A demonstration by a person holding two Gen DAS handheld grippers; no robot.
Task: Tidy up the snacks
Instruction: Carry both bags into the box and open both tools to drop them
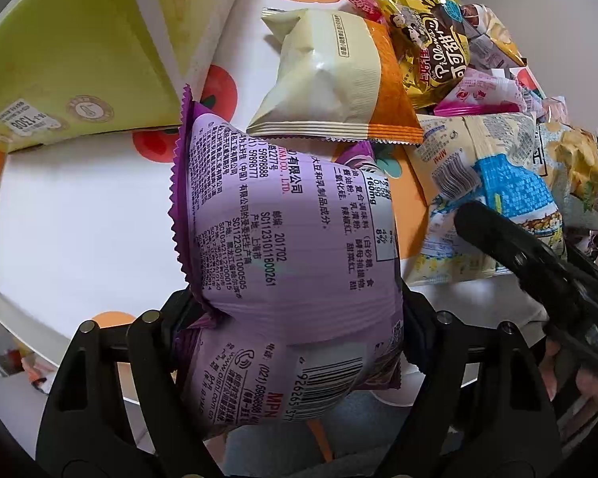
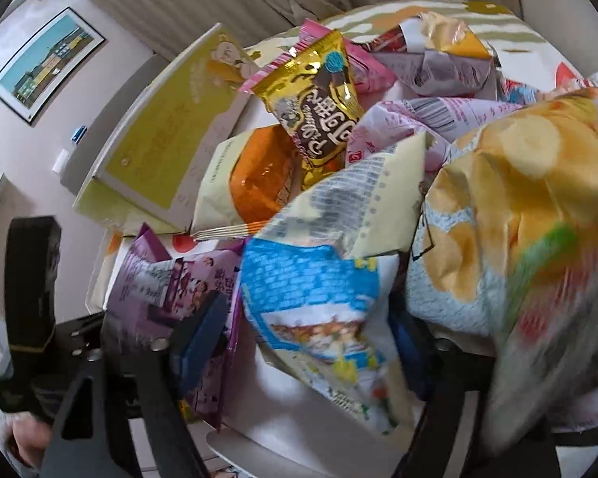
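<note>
Snacks: left gripper [image 1: 299,318] clamps the purple packet [image 1: 287,231] for sorting; right gripper [image 2: 311,342] pinches the blue-and-cream bag [image 2: 319,302], lifting it clear.

My left gripper [image 1: 295,318] is clamped on a packet; my right gripper [image 2: 311,342] pinches another.

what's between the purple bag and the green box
Bare tablecloth with fruit prints, in the left wrist view; purple bag sits in the left tongs, green box beyond.
</note>
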